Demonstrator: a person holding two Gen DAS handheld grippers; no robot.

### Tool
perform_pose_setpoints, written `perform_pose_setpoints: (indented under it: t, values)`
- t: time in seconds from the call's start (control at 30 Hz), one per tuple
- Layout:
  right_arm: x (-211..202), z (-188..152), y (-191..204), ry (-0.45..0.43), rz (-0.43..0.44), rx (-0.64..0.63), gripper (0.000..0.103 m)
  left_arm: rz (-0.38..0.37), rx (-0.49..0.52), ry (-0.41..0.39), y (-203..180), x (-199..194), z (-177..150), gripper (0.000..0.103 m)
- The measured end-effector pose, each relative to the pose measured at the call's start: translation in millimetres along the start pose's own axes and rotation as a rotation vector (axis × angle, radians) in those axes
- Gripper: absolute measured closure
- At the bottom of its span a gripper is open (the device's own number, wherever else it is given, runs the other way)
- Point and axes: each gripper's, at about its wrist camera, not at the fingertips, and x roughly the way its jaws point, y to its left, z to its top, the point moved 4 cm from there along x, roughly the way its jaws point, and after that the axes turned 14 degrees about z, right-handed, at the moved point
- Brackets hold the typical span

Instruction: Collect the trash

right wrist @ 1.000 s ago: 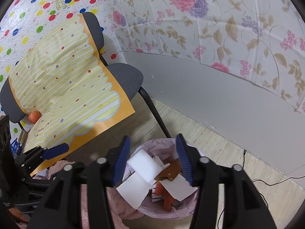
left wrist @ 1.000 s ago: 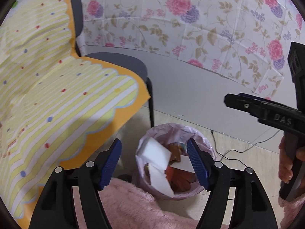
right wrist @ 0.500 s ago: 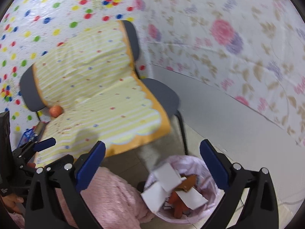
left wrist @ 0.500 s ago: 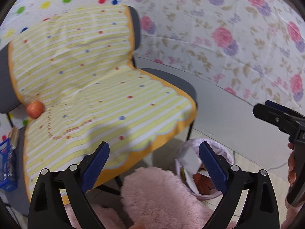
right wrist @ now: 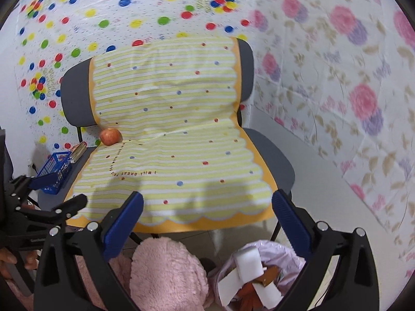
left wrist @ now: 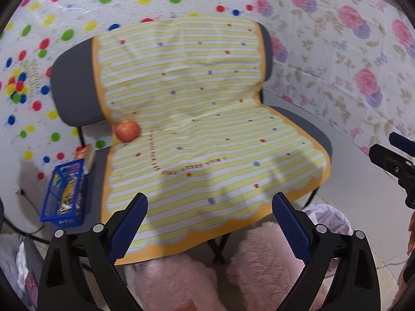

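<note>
- Both tongs are spread wide with nothing between the pads: left gripper [left wrist: 208, 229] and right gripper [right wrist: 207, 224] hang empty over the front edge of the chair [right wrist: 272, 155].
- Trash bin [right wrist: 293, 256], lined with a pale bag, sits on the floor just beside the chair's front right leg. White foam pieces [right wrist: 246, 260] and orange scraps already sit in it.
- Only loose item on the striped cloth [left wrist: 207, 129] is the apple [left wrist: 127, 131], at the back left corner of the seat, right where seat meets backrest. My read: that's the next pick, if it counts as trash.
- Blue basket [left wrist: 64, 197] and a small box stand at the seat's left edge, off the cloth. Can't tell what's in the basket; check it before you skip it.
- For the apple: it's round and smooth, so it will likely roll. Come in with your left gripper from the front, pads either side of its widest part, backrest behind it as a stop.
- Keep the pads off the cloth; pinching it would probably drag the whole sheet.
- Keep your right gripper back near the bin so the two don't cross.
- Pink fluffy stuff [right wrist: 166, 272] sits low between you and the chair; carry over it, not through.
</note>
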Motion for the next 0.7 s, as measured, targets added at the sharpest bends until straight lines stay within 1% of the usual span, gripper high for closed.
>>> perform_pose_setpoints:
  t: [0.17, 0.33, 0.5, 0.7]
  values:
    - [14.2, 3.9, 18.7, 0.021, 0.041, -0.019, 0.006, 0.076, -0.052, 0.012, 34.6, 0.0, -4.3, 0.008]
    - [27.3, 6.2, 35.8, 0.044, 0.074, -0.044, 0.006, 0.116, -0.084, 0.021, 57.5, 1.4, -7.0, 0.008]
    - [35.2, 10.1, 46.9, 0.053, 0.097, -0.061, 0.006, 0.128, -0.103, 0.024, 68.6, 1.5, -8.0, 0.008]
    - [40.6, 12.7, 52.8, 0.061, 0.104, -0.072, 0.006, 0.131, -0.114, 0.023, 75.5, 2.8, -6.7, 0.008]
